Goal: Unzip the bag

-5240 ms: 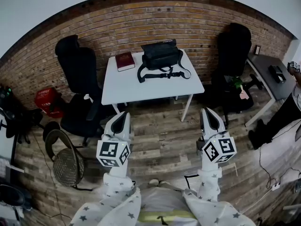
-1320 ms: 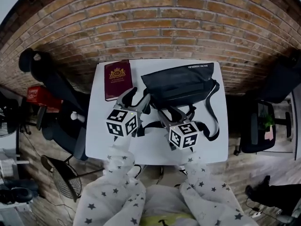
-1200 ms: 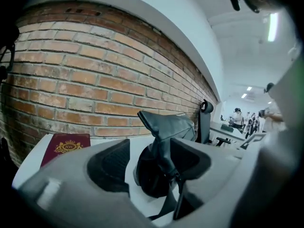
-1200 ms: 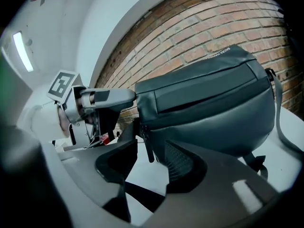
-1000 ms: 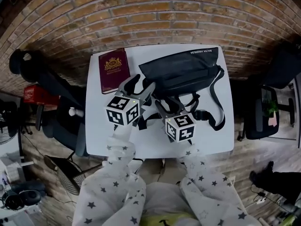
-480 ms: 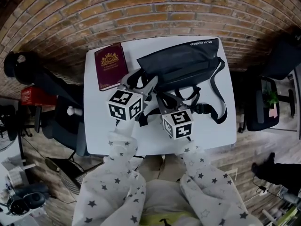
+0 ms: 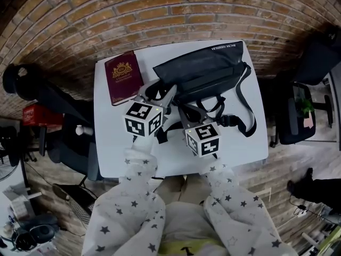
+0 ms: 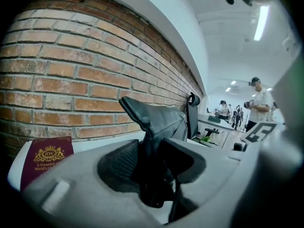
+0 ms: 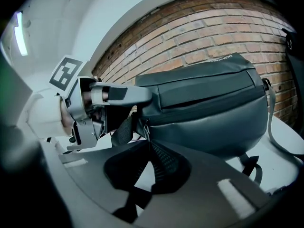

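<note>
A black bag (image 7: 205, 73) lies on the white table (image 7: 112, 143) against the brick wall. My left gripper (image 7: 161, 94) is at the bag's near left end. In the left gripper view its jaws have just been closing and its pads pinch the bag's (image 8: 156, 120) upturned corner; left gripper (image 8: 149, 160). My right gripper (image 7: 187, 111) sits just right of it, at the bag's front. In the right gripper view the right gripper (image 9: 147, 151) has just closed on the zipper pull (image 9: 142, 129) that hangs from the bag (image 9: 209, 113).
A maroon book (image 7: 121, 76) lies flat on the table's left side, close to my left gripper. The bag's strap (image 7: 242, 108) loops over the table to the right. Black office chairs (image 7: 32, 84) stand on both sides. People (image 8: 259, 103) stand far off.
Both grippers stayed at the bag's near left end. The left jaws narrowed onto the bag's corner, and the right jaws closed.
</note>
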`<control>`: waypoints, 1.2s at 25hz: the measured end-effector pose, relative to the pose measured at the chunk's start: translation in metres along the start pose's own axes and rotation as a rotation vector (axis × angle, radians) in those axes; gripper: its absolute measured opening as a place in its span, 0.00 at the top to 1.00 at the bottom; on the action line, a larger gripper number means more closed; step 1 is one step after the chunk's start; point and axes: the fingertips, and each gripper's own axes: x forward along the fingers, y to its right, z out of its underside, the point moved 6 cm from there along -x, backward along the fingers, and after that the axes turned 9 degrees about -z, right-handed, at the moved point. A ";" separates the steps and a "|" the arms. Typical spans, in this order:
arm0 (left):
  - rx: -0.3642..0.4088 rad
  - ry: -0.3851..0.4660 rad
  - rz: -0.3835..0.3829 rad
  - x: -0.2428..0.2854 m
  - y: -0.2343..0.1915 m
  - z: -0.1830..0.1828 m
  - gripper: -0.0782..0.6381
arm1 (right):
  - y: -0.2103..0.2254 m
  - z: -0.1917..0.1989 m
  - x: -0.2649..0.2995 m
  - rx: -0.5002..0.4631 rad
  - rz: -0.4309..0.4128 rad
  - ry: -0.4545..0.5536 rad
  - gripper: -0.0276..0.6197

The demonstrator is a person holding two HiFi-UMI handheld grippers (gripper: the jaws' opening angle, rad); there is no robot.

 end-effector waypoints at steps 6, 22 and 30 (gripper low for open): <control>0.012 0.005 0.000 -0.001 0.001 0.001 0.69 | 0.011 -0.006 -0.008 0.001 0.028 0.012 0.93; -0.013 0.019 -0.042 -0.002 0.003 0.004 0.69 | 0.030 -0.015 -0.014 -0.049 -0.034 -0.041 0.93; -0.027 0.033 -0.058 -0.002 0.004 0.005 0.69 | 0.039 -0.019 -0.017 -0.056 -0.052 -0.045 0.93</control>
